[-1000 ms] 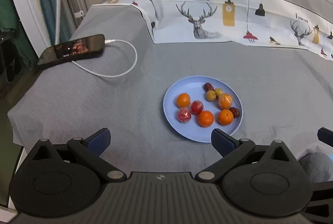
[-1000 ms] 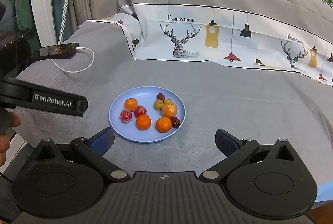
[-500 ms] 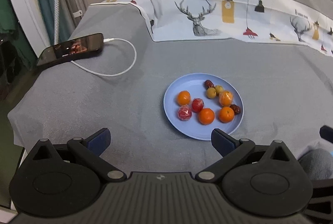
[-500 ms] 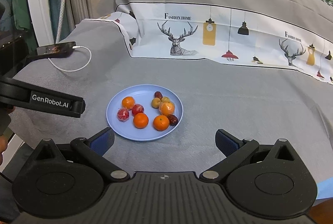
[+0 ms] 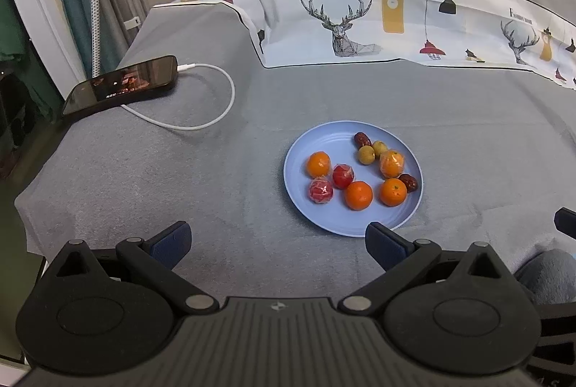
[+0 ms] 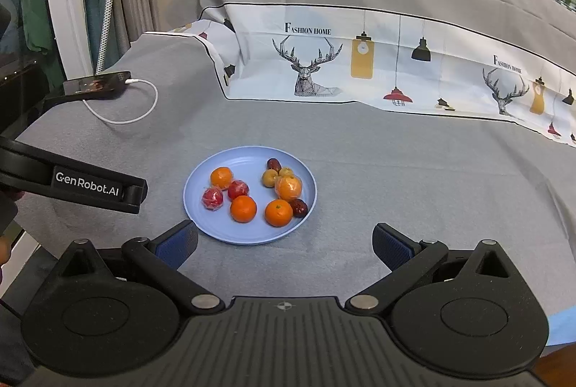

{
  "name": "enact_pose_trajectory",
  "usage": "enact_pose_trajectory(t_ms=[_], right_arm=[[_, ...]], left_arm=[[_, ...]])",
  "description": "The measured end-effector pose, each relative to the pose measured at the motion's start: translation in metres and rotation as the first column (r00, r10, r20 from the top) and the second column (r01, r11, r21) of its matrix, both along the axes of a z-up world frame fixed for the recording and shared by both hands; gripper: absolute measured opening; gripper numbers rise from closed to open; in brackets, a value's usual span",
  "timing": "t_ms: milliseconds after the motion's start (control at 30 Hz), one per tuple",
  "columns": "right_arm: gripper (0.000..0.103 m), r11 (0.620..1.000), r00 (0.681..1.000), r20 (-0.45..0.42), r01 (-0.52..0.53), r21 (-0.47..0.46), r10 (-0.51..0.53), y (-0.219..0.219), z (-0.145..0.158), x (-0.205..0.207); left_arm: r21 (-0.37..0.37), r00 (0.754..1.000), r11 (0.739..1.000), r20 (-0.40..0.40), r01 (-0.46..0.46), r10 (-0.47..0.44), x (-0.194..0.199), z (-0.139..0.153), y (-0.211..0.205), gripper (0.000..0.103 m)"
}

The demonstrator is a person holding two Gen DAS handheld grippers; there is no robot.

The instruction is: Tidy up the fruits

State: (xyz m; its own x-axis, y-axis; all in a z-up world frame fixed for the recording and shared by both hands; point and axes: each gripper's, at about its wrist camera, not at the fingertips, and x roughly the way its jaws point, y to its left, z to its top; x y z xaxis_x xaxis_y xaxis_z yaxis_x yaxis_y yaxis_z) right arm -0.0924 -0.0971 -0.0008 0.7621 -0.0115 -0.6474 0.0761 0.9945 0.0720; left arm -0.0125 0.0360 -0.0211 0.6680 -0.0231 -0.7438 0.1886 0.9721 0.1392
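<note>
Pulled back and up a little from a second ago, so the blue plate (image 5: 325, 225) sits slightly farther off on the grey bed (image 5: 180, 178). Both wide open and holding nothing: left gripper (image 5: 277, 237), right gripper (image 6: 284, 239). Best to pick one edge fruit, lower straight over it and squeeze gently; on the plate, four oranges (image 5: 358, 195), two red wrapped fruits (image 5: 320, 191), two small yellow fruits (image 5: 366, 155), two dark dates (image 5: 361, 139).

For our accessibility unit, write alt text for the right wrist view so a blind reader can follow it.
A blue plate of small fruits, among them oranges, sits on a grey bedspread, just ahead of the open right gripper. The left gripper reaches in from the left edge, and a phone on a white cable lies far left.
</note>
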Motion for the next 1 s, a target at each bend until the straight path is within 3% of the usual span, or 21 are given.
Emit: enact_pose_trajectory(t_ms=[1000], right_arm=[[0.102, 1.0, 1.0, -0.011, -0.004, 0.008, 0.004, -0.002, -0.0018, 0.0035]], left_arm=[[0.019, 1.0, 1.0, -0.021, 0.006, -0.006, 0.0043, -0.0051, -0.0016, 0.103]])
